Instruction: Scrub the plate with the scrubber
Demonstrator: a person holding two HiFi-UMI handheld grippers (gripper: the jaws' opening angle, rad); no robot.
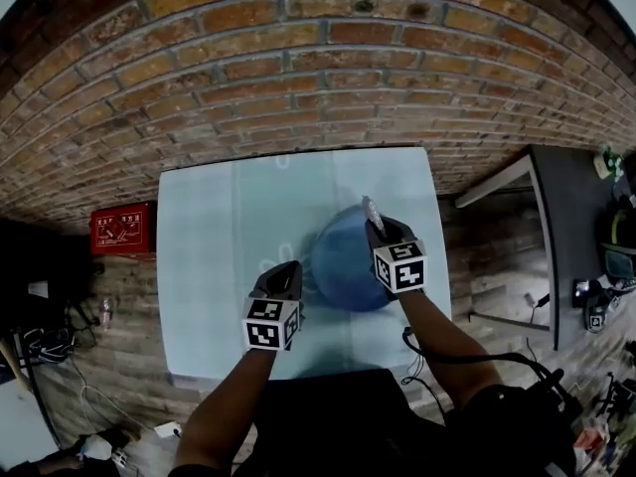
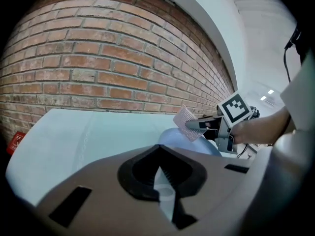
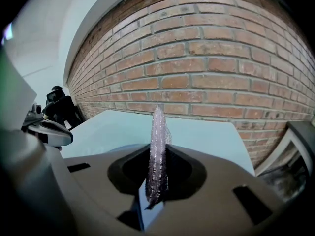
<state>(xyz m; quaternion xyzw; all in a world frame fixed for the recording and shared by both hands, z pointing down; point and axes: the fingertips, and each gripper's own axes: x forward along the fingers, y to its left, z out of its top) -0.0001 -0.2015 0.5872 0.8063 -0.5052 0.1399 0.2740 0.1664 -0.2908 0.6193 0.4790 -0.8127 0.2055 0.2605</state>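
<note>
Your right tool [image 1: 381,232] clamped on the scrubber [image 1: 370,209] above the blue plate [image 1: 338,266], your left tool [image 1: 286,271] closed on nothing, just beside the plate's left rim, pale desk [image 1: 209,227] under the plate.

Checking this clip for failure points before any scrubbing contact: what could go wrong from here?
1. The left gripper sits beside the plate, its jaws seemingly together and not on the rim. The unheld plate could slide on the table once pressed.
2. The right gripper pinches the thin scrubber by one edge, with most of it standing free. It may fold or slip out under pressure.
</note>
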